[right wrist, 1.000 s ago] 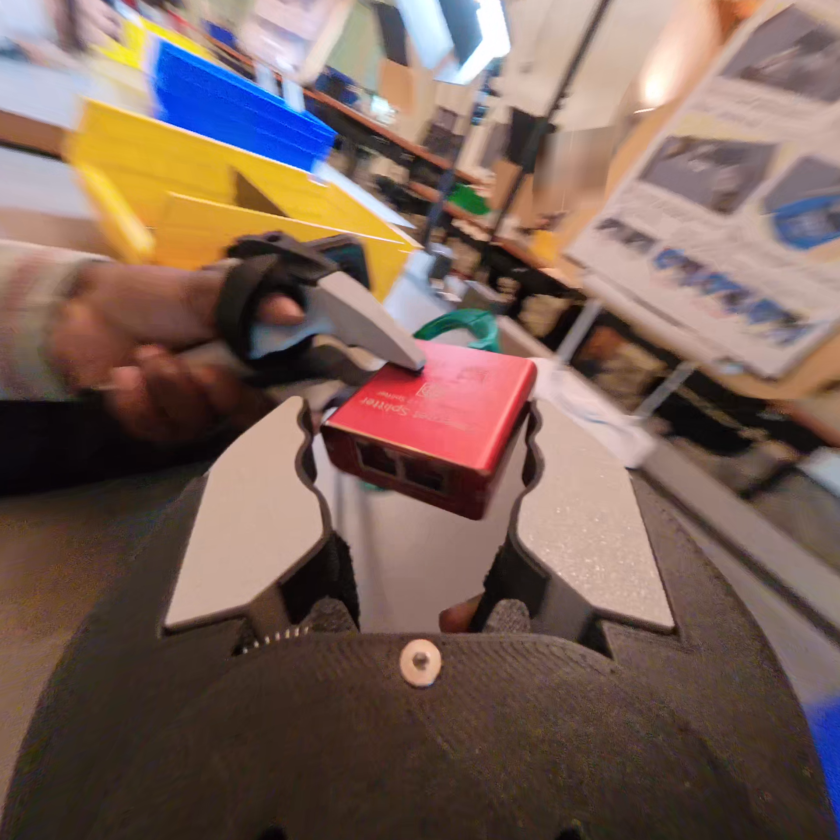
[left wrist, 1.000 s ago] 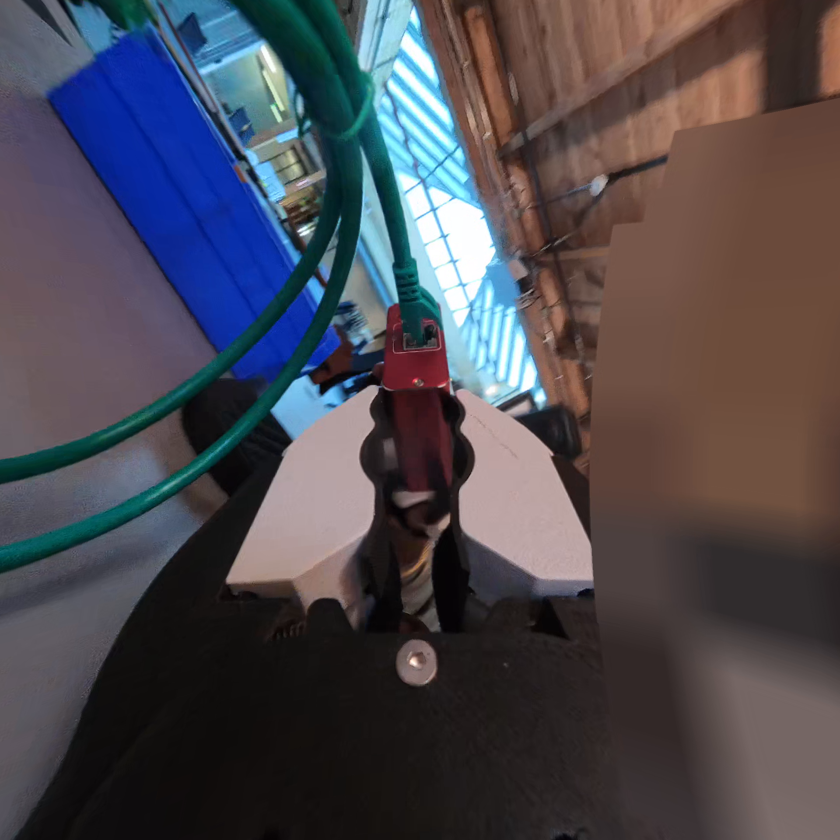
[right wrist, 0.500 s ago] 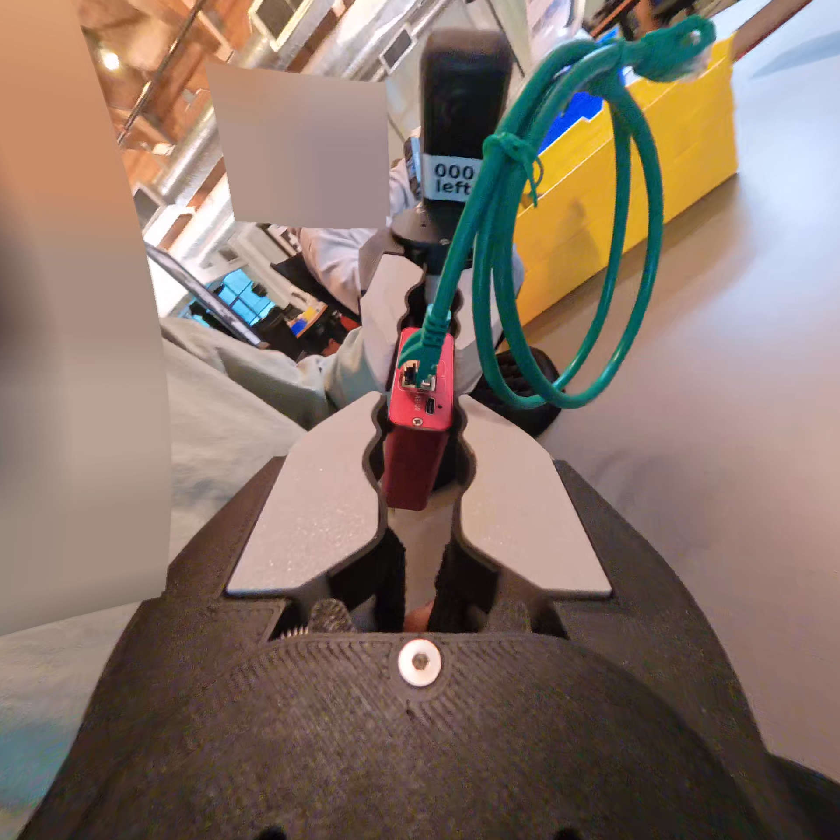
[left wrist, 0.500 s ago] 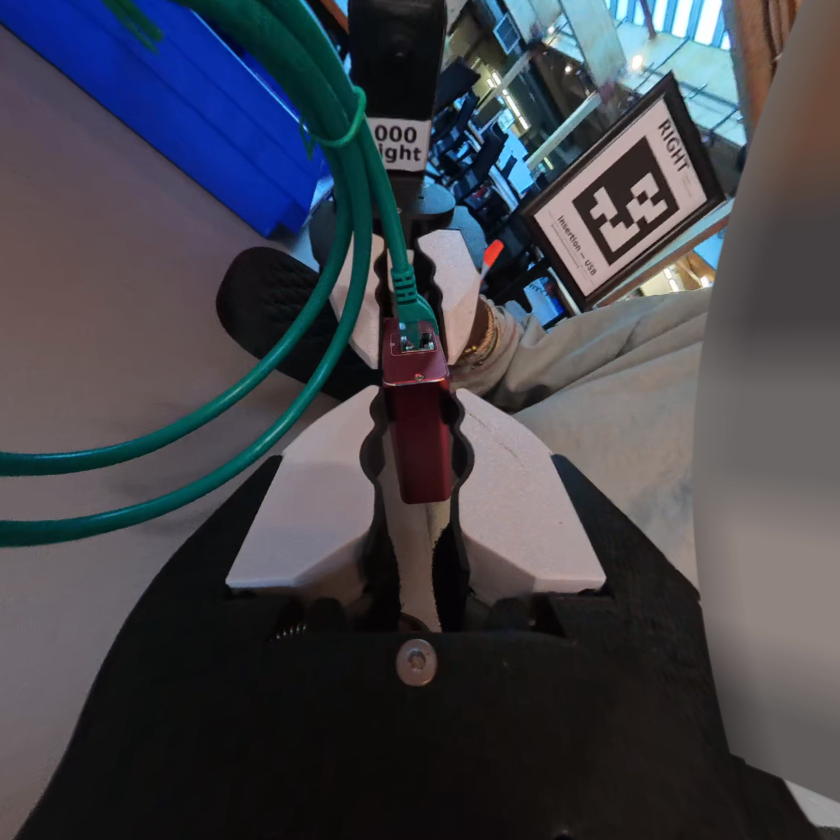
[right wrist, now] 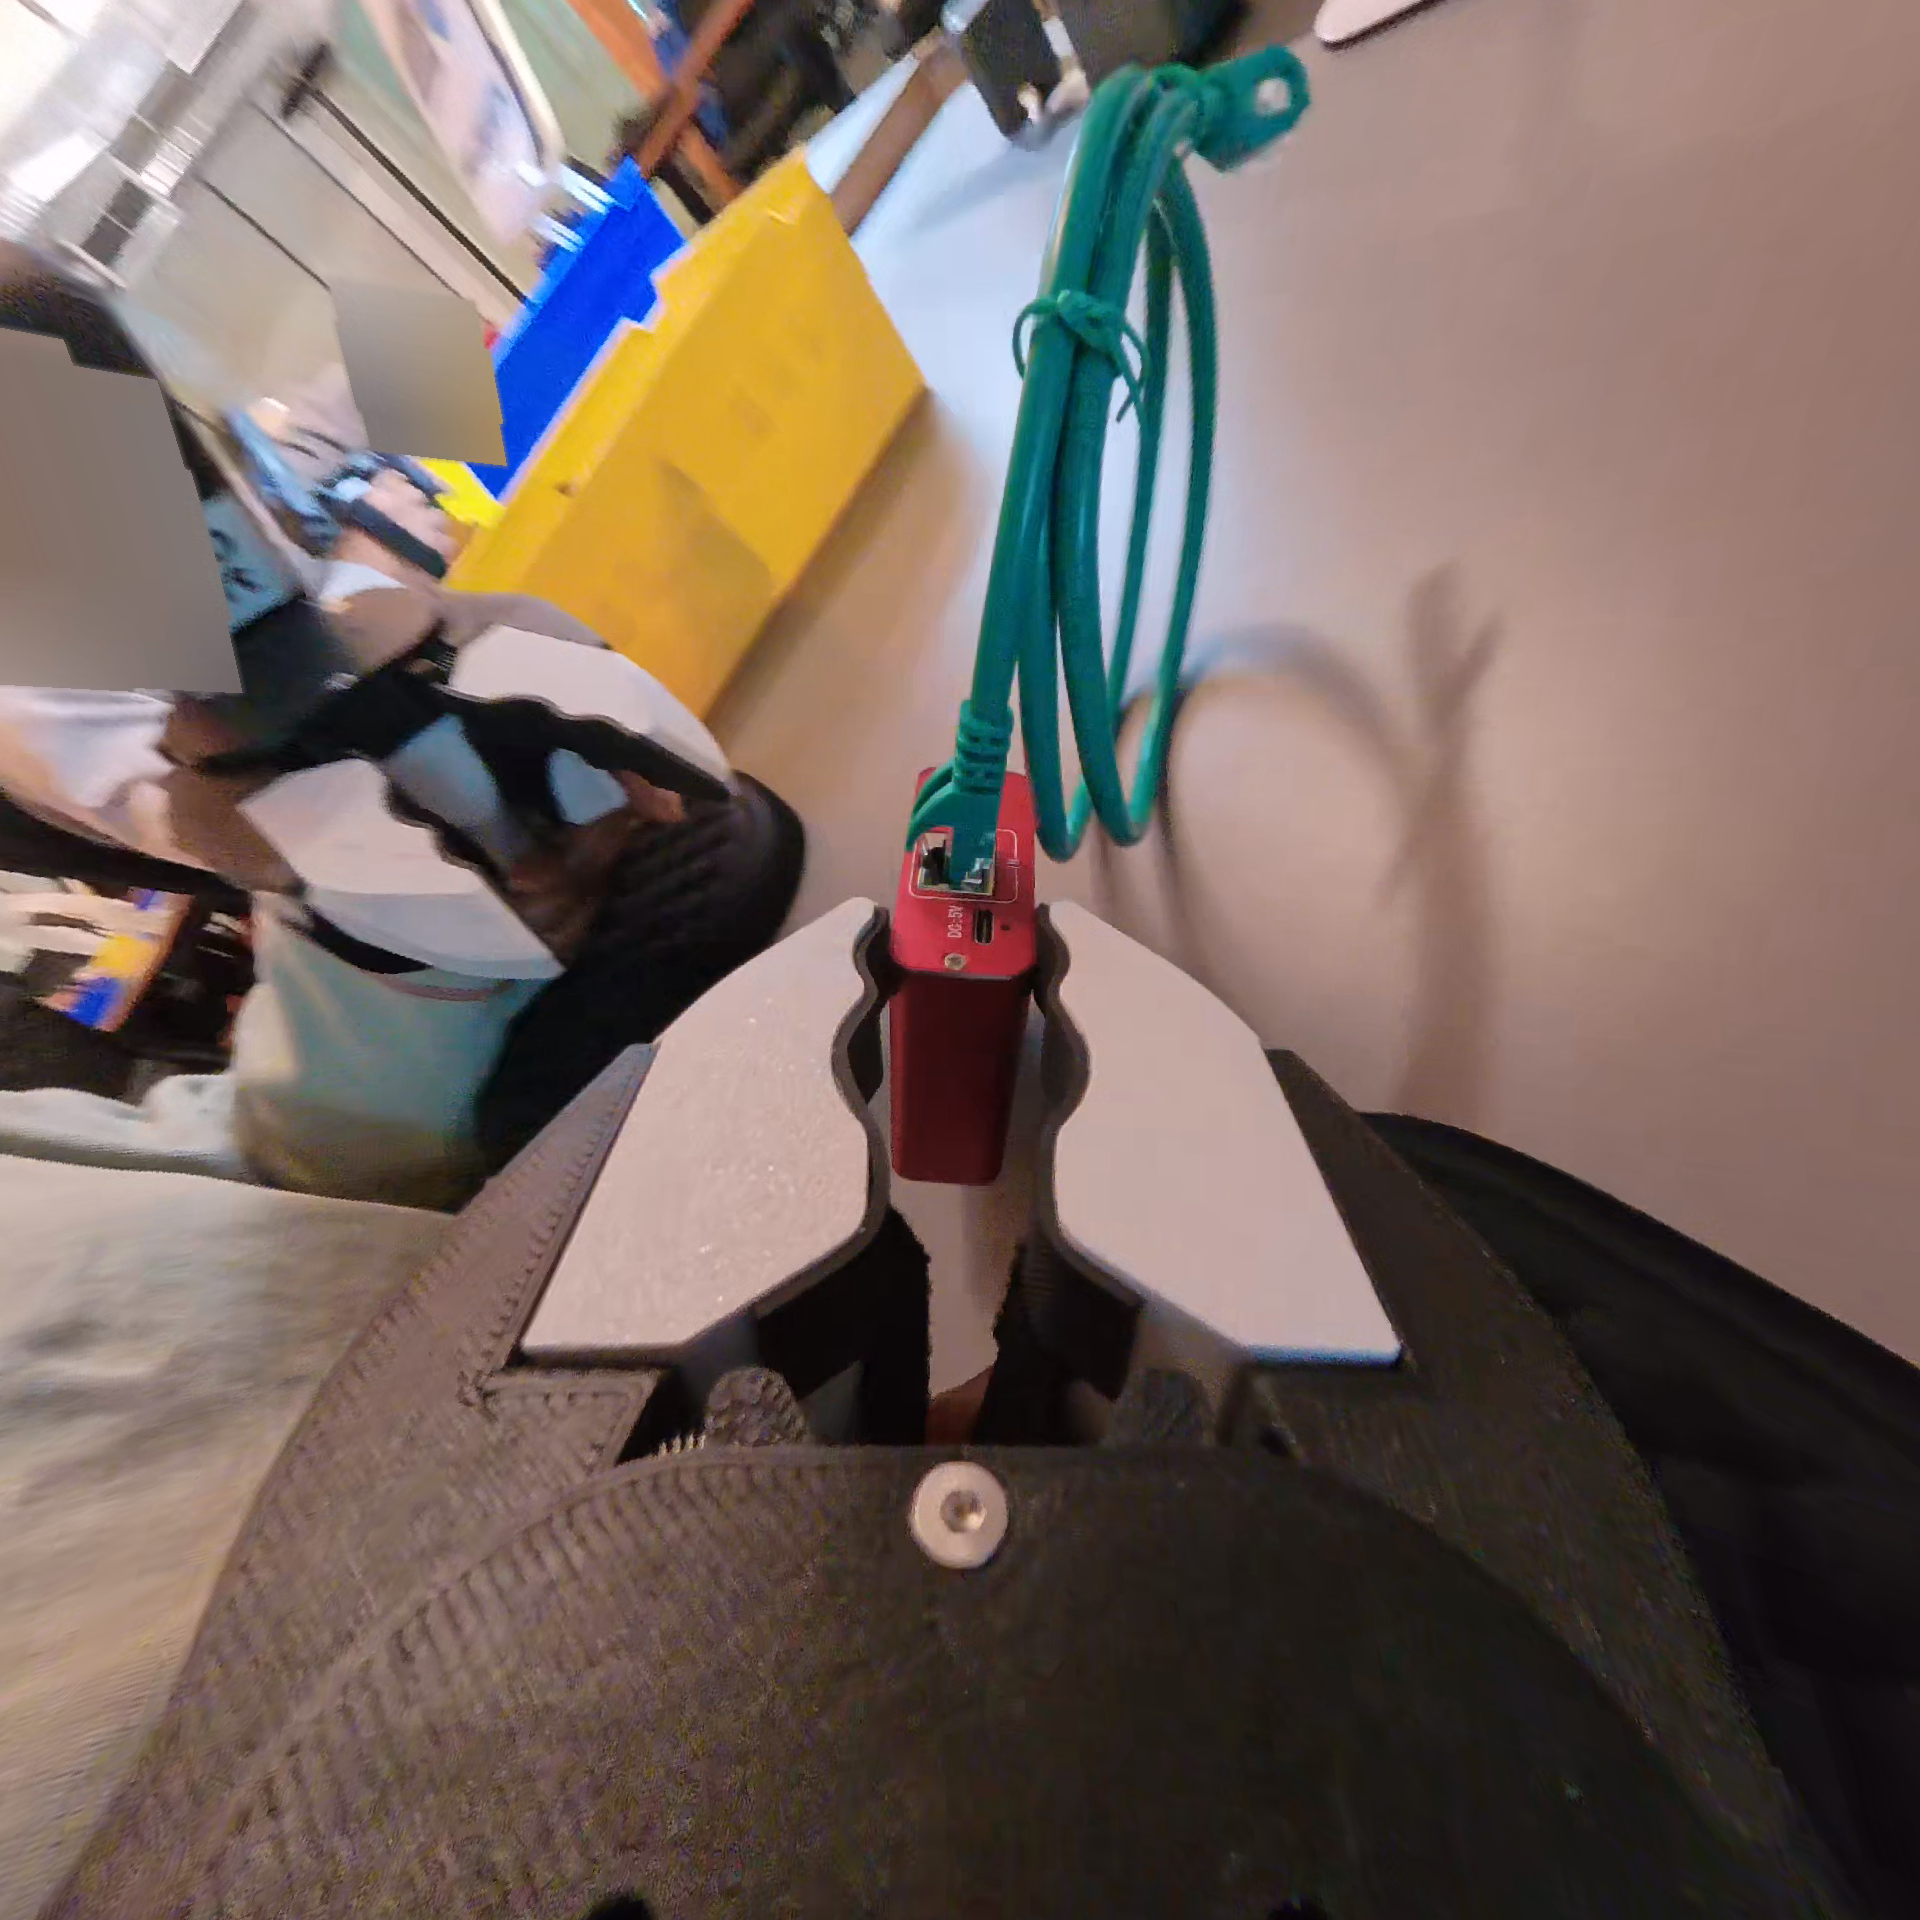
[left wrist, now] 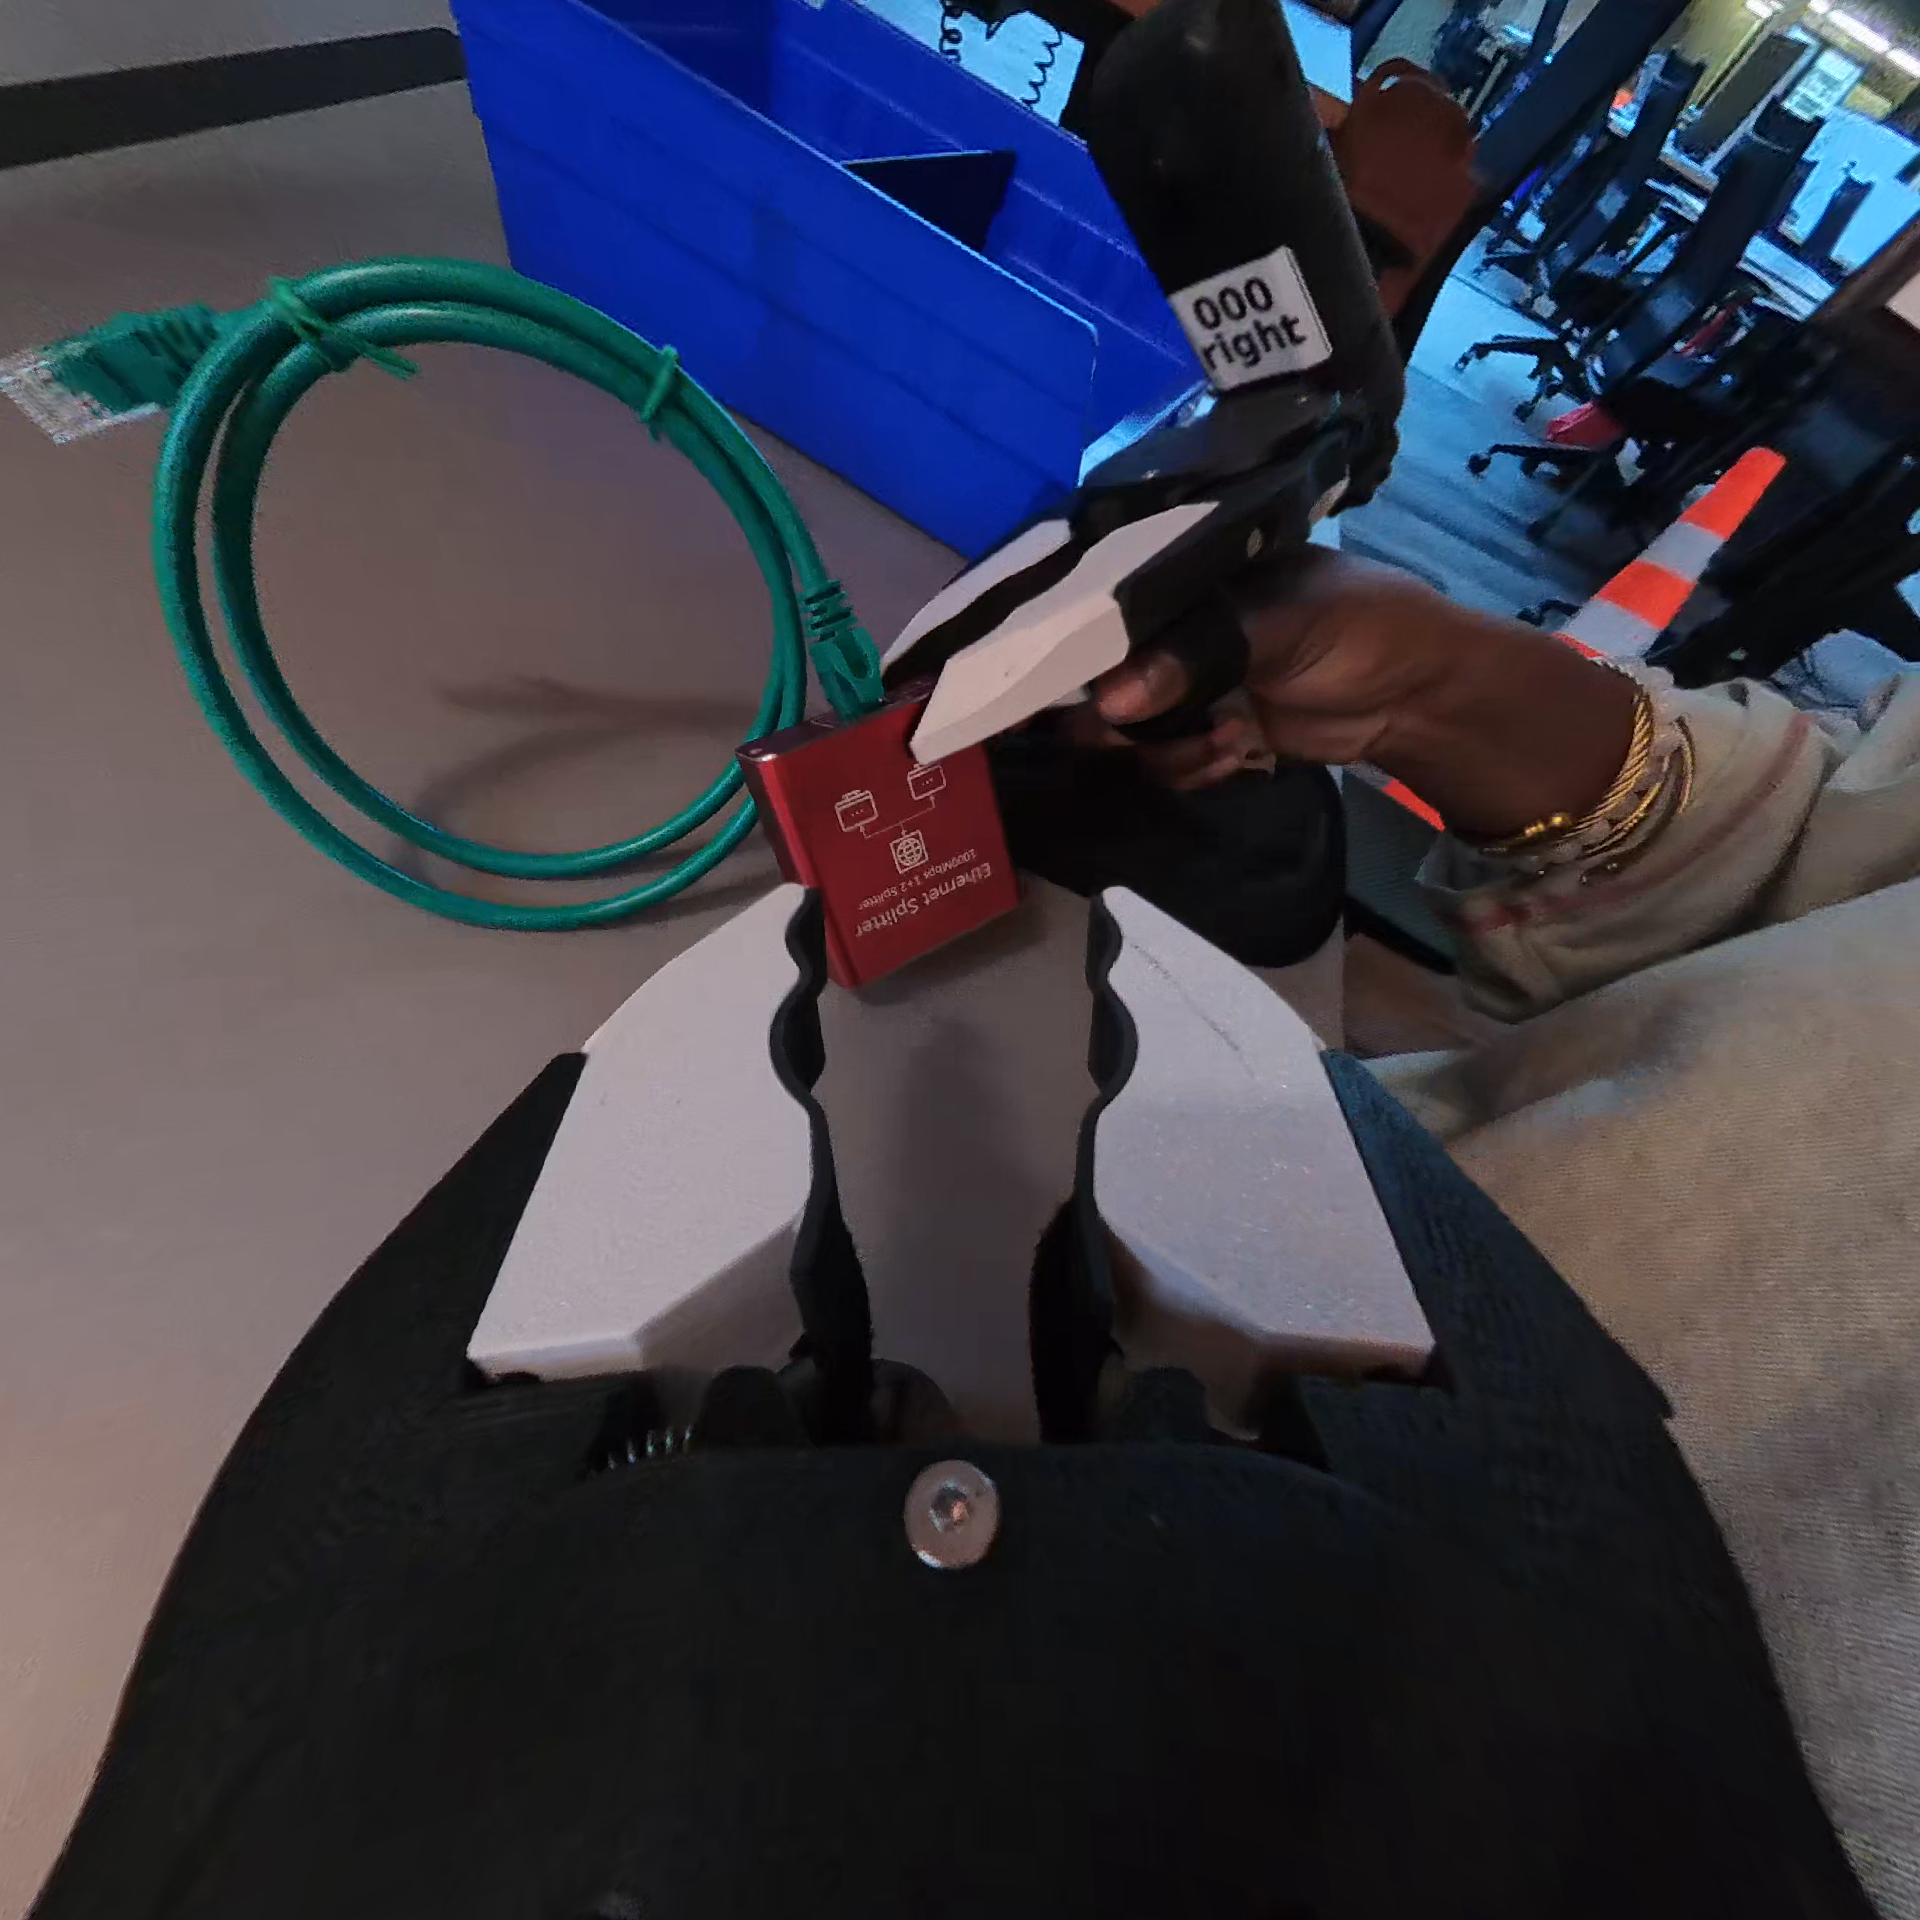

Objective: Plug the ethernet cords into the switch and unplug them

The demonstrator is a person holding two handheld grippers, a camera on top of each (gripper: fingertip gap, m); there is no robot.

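The red switch (left wrist: 894, 842) hangs above the grey table, and the right gripper (left wrist: 997, 665) grips its far end from the right. A coiled green ethernet cord (left wrist: 468, 582) is plugged into the switch, its free plug (left wrist: 114, 358) lying at the far left. My left gripper (left wrist: 951, 914) is open, its tips on either side of the switch's near corner. In the right wrist view the right gripper (right wrist: 961, 925) is shut on the switch (right wrist: 951, 1060), with the cord's plug (right wrist: 971, 800) in the port. The left gripper (right wrist: 468, 821) is blurred at the left.
A blue bin (left wrist: 831, 249) stands on the table (left wrist: 312, 1091) behind the cord. A yellow bin (right wrist: 707, 447) and another blue one (right wrist: 582, 281) line the table's edge. A person's sleeve (left wrist: 1662, 1195) is at the right, with an orange cone (left wrist: 1673, 551) and office chairs beyond. About 8 cm separates my left fingertips from my right.
The right gripper closed on the switch while my left still held it. My left gripper has since opened and let go, so the right holds it alone. Both views have swung round.
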